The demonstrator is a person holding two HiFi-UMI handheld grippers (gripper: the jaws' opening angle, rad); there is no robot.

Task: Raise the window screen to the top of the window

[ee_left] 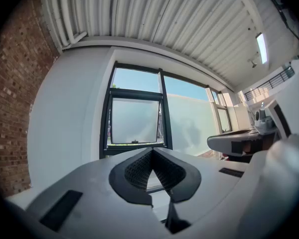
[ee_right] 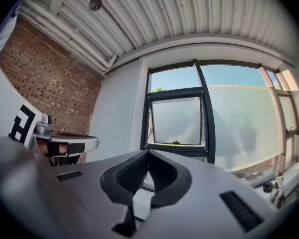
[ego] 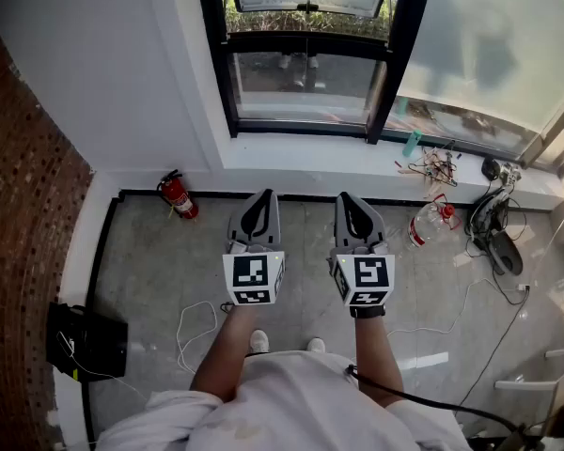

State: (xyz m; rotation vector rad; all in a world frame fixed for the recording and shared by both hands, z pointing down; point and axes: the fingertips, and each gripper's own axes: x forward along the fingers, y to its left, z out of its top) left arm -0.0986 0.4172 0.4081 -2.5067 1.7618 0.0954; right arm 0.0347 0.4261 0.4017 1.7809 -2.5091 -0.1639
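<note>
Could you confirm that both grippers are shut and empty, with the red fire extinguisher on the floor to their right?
Not quite: the head view shows the red fire extinguisher on the floor to their left. The left gripper and right gripper are indeed shut and empty.

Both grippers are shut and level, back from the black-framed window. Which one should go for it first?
Left, narrowly. Its own view has the black-framed window straight beyond the shut left gripper; the right gripper sees it off to the right. Both stand well short of it.
</note>
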